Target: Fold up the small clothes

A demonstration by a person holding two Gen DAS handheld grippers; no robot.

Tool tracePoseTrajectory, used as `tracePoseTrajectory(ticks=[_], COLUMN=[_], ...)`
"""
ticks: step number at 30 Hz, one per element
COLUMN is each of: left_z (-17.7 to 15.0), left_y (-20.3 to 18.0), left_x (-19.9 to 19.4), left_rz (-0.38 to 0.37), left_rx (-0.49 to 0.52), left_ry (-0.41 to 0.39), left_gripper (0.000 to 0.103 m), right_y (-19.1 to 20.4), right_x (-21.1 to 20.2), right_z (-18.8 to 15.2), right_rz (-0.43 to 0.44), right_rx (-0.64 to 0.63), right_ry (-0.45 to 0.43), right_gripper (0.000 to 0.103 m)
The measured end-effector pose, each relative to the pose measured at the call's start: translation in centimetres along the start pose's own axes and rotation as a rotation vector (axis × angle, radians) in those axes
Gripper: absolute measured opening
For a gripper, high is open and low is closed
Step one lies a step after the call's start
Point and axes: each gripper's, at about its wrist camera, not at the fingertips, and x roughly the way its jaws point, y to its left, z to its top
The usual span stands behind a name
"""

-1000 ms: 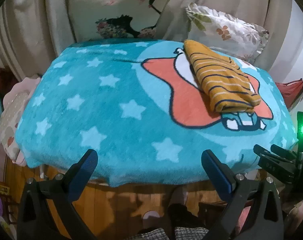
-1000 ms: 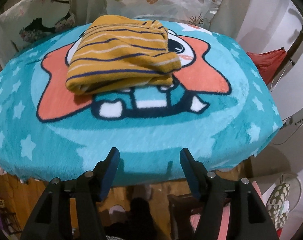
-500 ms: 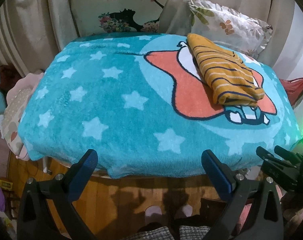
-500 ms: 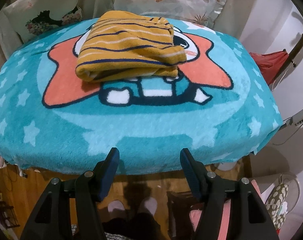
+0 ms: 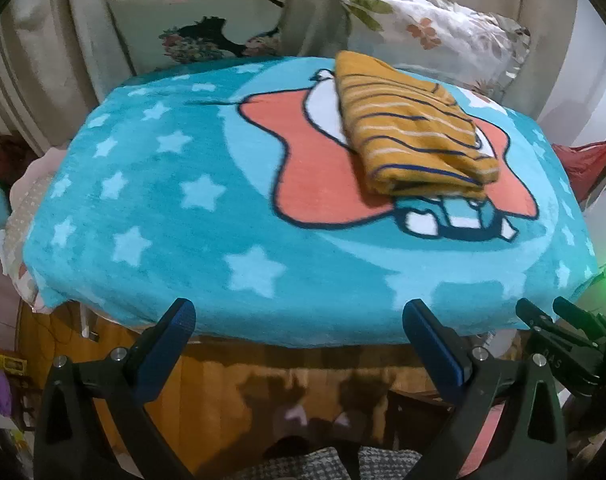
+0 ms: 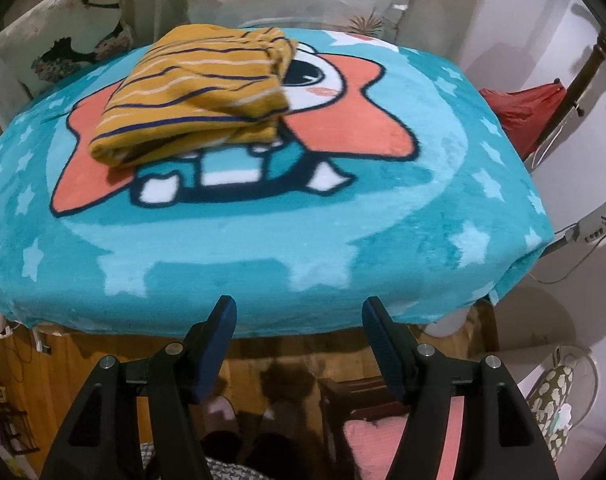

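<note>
A folded mustard garment with navy and white stripes (image 5: 411,128) lies on the teal star blanket (image 5: 175,216), over its orange star picture at the far right. It also shows in the right wrist view (image 6: 199,92), far left of centre on the blanket (image 6: 343,240). My left gripper (image 5: 299,324) is open and empty, held off the blanket's near edge above the floor. My right gripper (image 6: 299,320) is open and empty, also off the near edge. Neither touches the garment.
Two pillows (image 5: 207,16) (image 5: 431,28) lean against the curtain behind the blanket. A red bag (image 6: 531,100) hangs at the right. Wooden floor (image 5: 231,392) and the person's feet lie below the grippers. The other gripper (image 5: 571,344) shows at the left view's right edge.
Both grippers have drawn back and lowered from the blanket's near edge, showing more floor. Both views have turned slightly. The garment has not moved.
</note>
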Motion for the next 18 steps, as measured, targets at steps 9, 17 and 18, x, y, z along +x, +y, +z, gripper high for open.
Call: tracePoseTrajectory(ticks=[9,17,18], left_z=[-0.8,-1.0,-1.0], left_y=[-3.9,-5.2,-5.3], left_x=[0.5,1.0,1.1], left_rz=[-0.004,0.013,0.015], left_rx=[-0.002,-0.005,-0.006], left_ry=[0.028,0.044,0.046], left_gripper=[0.103,0.103,0.103], right_y=[-3.2,-4.1,-4.1], right_x=[0.2,0.8,0.9], right_z=[-0.1,0.0,0.1], right_rz=[0.008,0.017,0.02], right_rx=[-0.031,-0.049,-0.052], right_ry=[-0.01,-0.006,-0.005], right_gripper=[0.071,0.071,0.071])
